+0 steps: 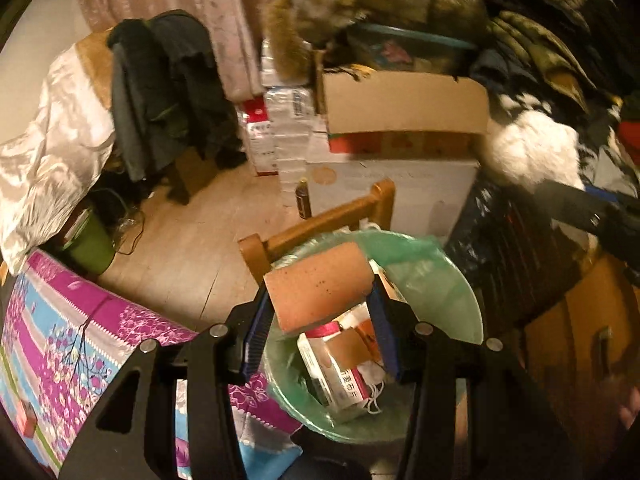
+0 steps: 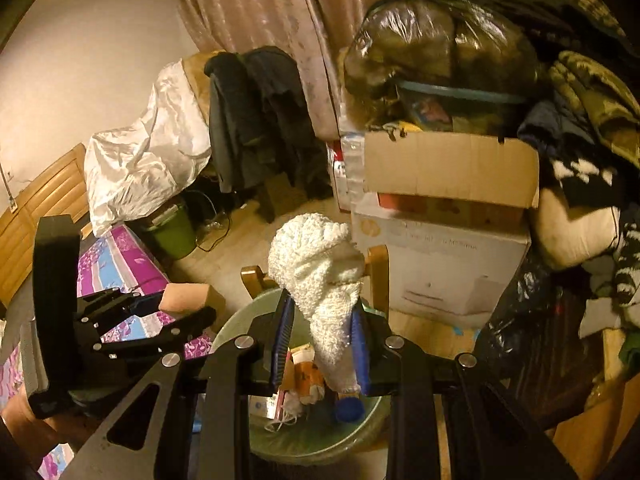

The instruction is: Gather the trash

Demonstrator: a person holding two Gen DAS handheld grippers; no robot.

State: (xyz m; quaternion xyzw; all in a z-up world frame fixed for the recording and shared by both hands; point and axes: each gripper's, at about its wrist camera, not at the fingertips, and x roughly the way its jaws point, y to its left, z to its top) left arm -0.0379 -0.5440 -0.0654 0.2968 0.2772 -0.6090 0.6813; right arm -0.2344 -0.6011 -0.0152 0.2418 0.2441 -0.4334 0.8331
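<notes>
My left gripper (image 1: 320, 300) is shut on a pinkish-brown sponge block (image 1: 320, 284), held just above the bin (image 1: 440, 292) lined with a green bag. Inside the bin lie cartons (image 1: 340, 372) and other rubbish. My right gripper (image 2: 324, 316) is shut on a crumpled white paper towel (image 2: 320, 264), which sticks up above the same bin (image 2: 240, 320). In the right wrist view the left gripper (image 2: 176, 308) shows at the left with the sponge (image 2: 184, 296) between its fingers.
A wooden chair back (image 1: 320, 220) stands behind the bin. Stacked cardboard boxes (image 1: 404, 104) and piles of clothes fill the right side. A bed with a purple flowered cover (image 1: 60, 340) lies at the left. A small green bin (image 1: 88, 244) stands on the wooden floor.
</notes>
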